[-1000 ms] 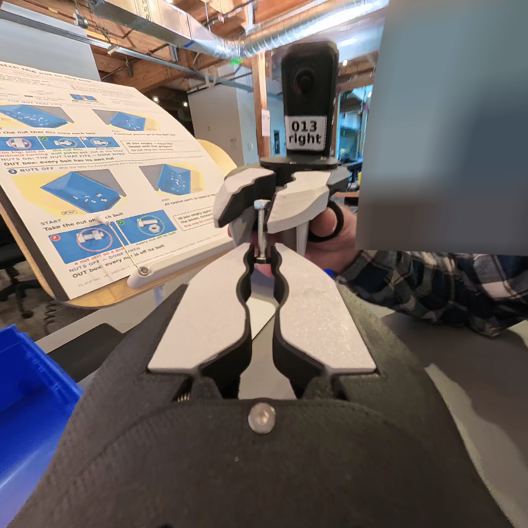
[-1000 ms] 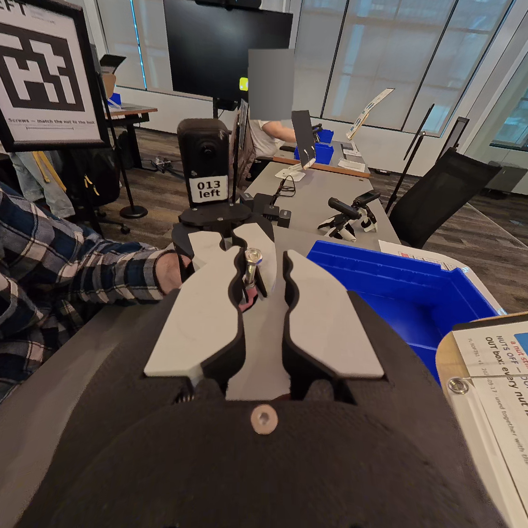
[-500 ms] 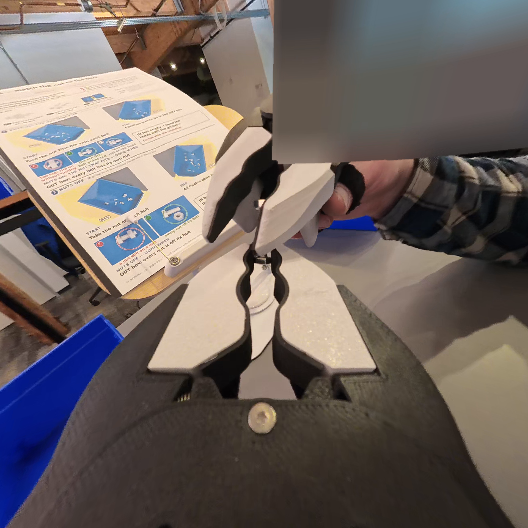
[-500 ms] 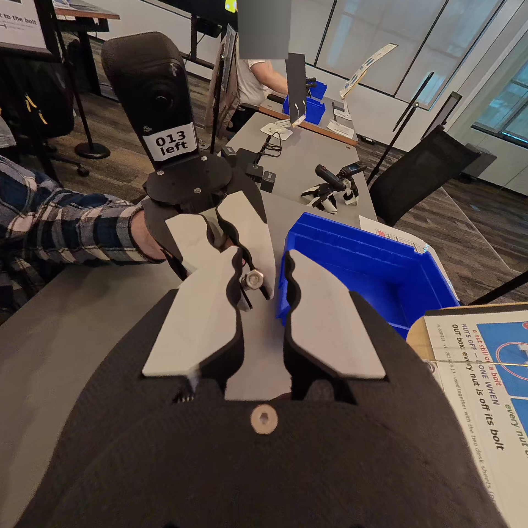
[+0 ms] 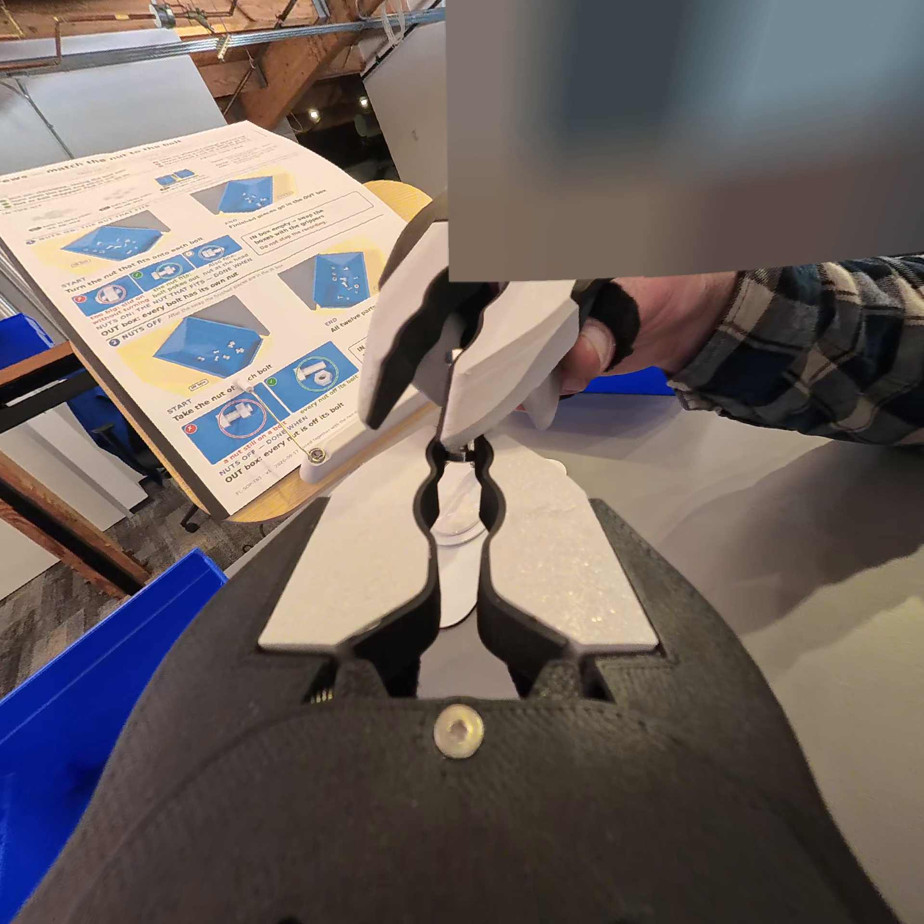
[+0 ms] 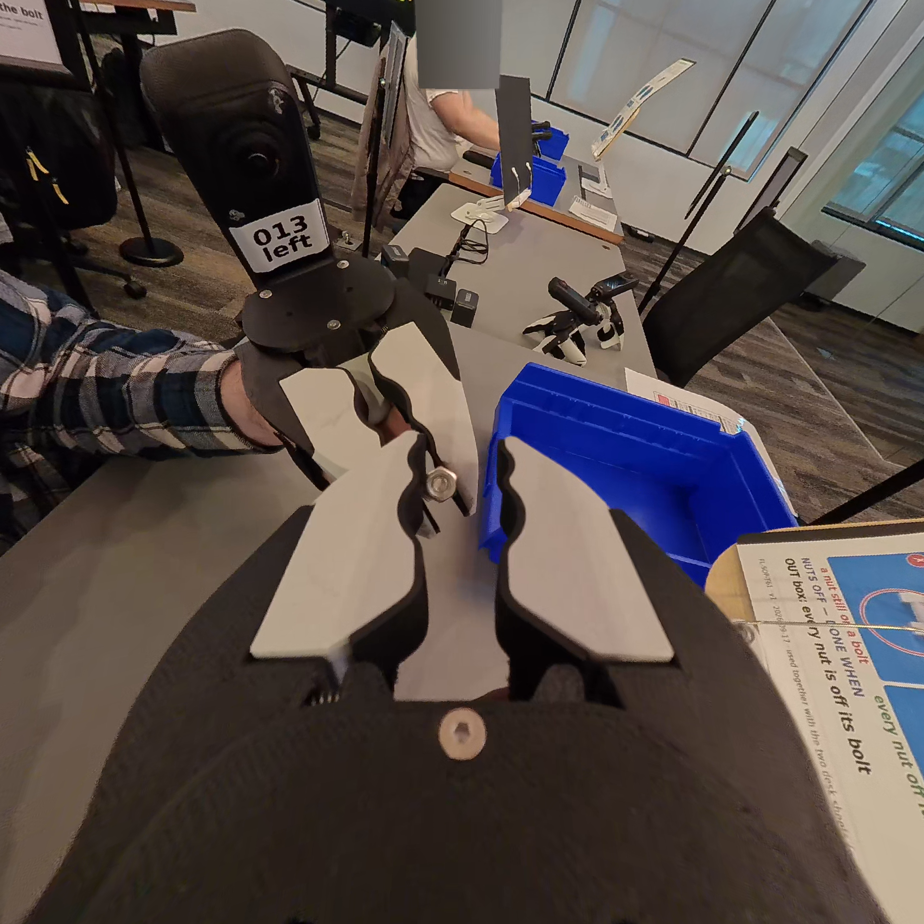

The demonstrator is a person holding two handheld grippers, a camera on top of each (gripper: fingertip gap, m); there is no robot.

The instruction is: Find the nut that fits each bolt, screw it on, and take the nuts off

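A silver bolt (image 6: 439, 484) is clamped between the tips of the left gripper (image 5: 459, 452), whose fingers (image 5: 380, 560) are drawn narrow around it; in the right wrist view its hexagonal end, nut or head cannot be told, is seen end-on. The right gripper (image 6: 457, 475) is held with its fingers (image 6: 565, 565) moderately apart. Its left finger lies just beside the bolt's hexagonal end, and its right finger stands clear of it, so nothing is gripped. Both grippers are held above a grey table (image 6: 125, 540). A blue bin (image 6: 650, 465) stands just to the right of them, and an instruction sheet (image 5: 165, 310) on a tilted board is seen at the left of the left wrist view.
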